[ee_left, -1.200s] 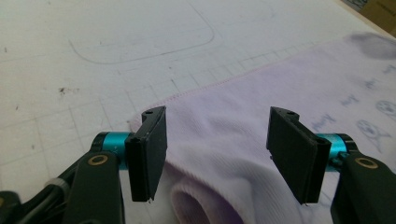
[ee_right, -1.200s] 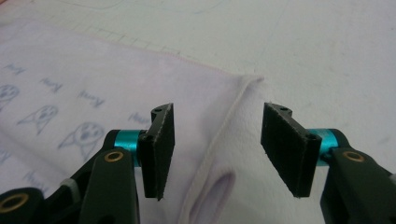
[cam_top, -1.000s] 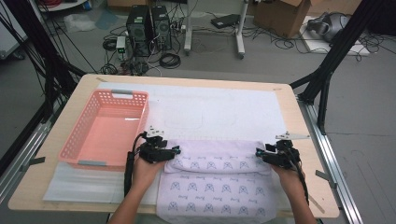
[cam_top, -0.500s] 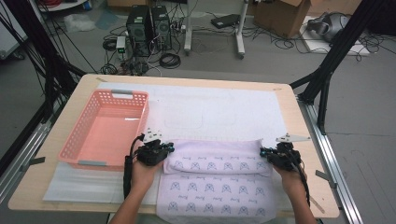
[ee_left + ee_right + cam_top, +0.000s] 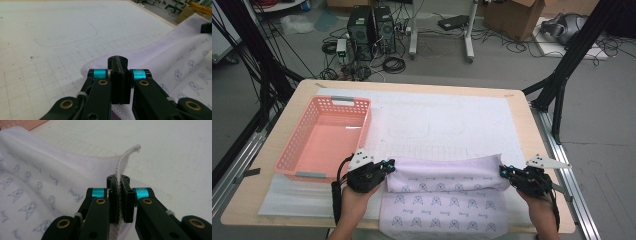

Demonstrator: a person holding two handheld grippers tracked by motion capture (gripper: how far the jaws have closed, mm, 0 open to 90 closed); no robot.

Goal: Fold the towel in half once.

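Both corners of the towel [image 5: 444, 179], earlier loose, now clamped: left gripper [image 5: 388, 165] and right gripper [image 5: 503, 172], edge lifted.

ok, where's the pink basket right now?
In the high view the pink basket sits at the table's left side, just beyond the left gripper and left of the printed lilac towel.

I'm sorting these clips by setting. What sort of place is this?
Most likely a lab or workshop set up for recording. Computer towers and loose cables sit on the floor, black frame struts flank the wooden table, and a cardboard box stands behind.
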